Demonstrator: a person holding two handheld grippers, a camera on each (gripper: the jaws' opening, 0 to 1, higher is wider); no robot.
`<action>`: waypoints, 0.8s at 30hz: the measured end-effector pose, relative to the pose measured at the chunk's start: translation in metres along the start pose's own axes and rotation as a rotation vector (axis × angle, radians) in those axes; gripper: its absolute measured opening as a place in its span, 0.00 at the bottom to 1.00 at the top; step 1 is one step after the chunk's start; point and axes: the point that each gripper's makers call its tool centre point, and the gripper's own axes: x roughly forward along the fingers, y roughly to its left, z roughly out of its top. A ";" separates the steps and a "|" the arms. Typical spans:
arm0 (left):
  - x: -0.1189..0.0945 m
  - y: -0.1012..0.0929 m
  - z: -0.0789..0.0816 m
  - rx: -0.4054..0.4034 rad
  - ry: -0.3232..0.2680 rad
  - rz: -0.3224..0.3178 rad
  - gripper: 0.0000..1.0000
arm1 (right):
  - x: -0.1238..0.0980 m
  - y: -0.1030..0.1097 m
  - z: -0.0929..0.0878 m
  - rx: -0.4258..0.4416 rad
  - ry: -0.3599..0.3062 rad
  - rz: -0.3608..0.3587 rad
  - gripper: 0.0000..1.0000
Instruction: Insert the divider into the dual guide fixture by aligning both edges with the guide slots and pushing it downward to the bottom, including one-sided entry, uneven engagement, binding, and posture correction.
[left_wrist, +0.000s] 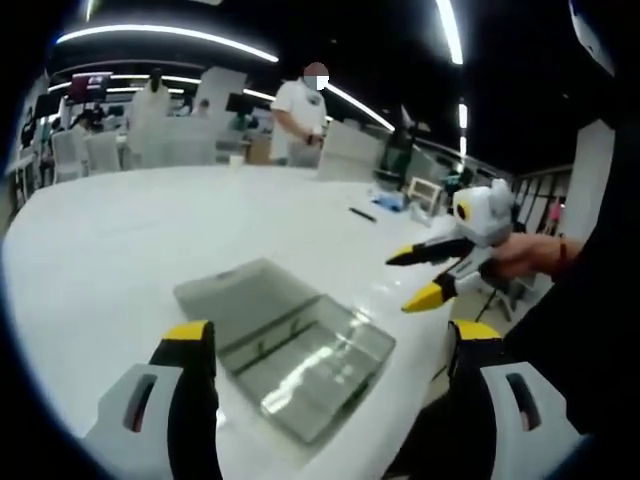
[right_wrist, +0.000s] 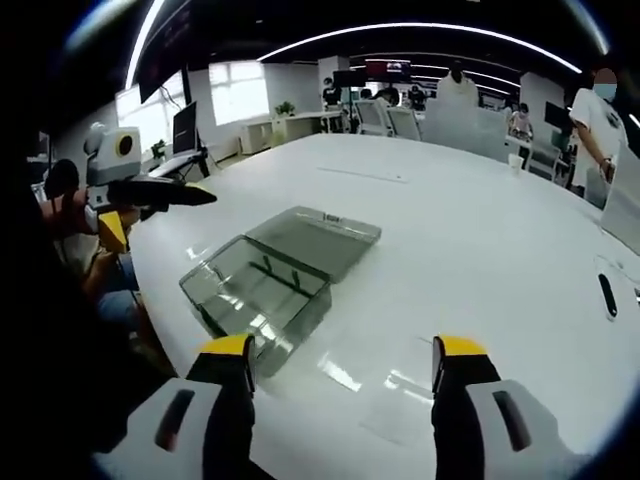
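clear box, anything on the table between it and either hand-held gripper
Nothing visible does. The clear box lies open on the white table, with bare tabletop between it and the open right hand-held gripper. The left hand-held gripper, also open, looks straight down at the box with nothing in front of it.

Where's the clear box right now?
The clear box lies open on the white table near its edge, ahead-left of the right gripper.

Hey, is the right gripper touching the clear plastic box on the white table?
Apart. In the left gripper view, the right gripper hangs open beside the clear plastic box, with bare white table showing between them.
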 end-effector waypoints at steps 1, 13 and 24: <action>0.001 0.001 0.000 0.000 0.002 0.002 0.95 | 0.000 0.000 0.000 0.001 0.001 0.000 0.70; 0.009 0.001 0.001 -0.019 0.005 -0.016 0.94 | -0.002 -0.011 -0.016 0.031 0.049 -0.035 0.67; -0.001 0.000 -0.003 -0.023 0.001 -0.003 0.94 | 0.001 -0.013 -0.029 0.025 0.097 -0.051 0.63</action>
